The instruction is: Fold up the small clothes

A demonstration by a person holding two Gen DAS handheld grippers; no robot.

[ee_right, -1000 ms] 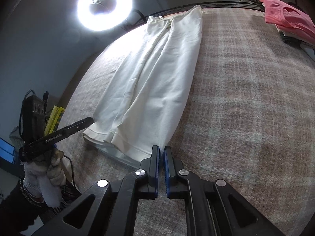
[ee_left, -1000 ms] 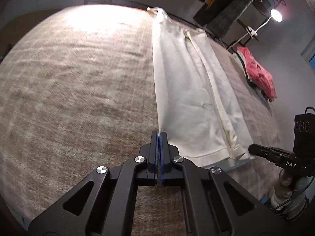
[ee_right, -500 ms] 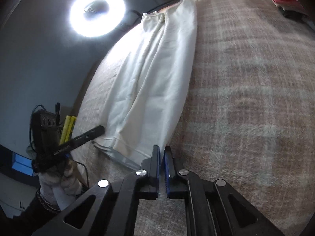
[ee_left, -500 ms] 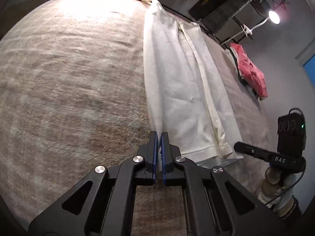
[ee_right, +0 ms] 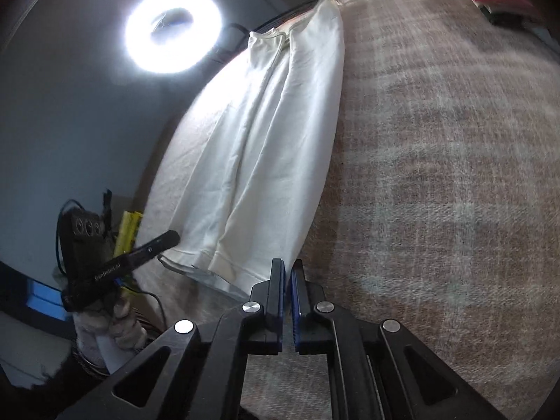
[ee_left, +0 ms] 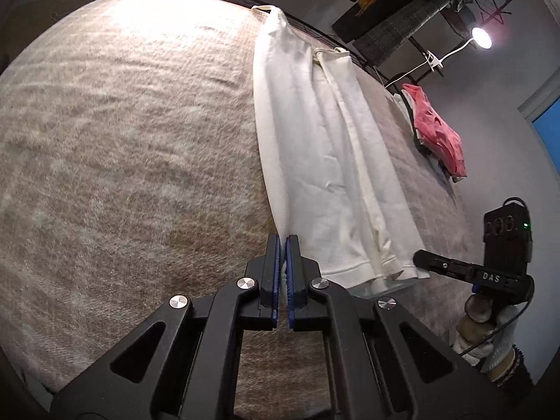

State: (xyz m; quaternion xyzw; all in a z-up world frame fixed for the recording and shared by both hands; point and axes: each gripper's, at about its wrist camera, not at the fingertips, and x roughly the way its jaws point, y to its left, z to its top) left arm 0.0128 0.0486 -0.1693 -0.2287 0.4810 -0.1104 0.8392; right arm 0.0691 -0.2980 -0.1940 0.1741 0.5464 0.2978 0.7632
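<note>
The left black two-finger gripper (ee_left: 283,245) is pinching the near left corner of the long folded cream-white garment (ee_left: 315,161), its blue-lined jaws nearly closed on the cloth. The right black two-finger gripper (ee_right: 287,269) is clamping the garment's near right corner (ee_right: 266,161) likewise, jaws narrow. The garment is lying stretched lengthwise across the beige plaid blanket (ee_left: 122,147), with a crumpled pink cloth (ee_left: 439,133) sitting beyond the garment's right edge
</note>
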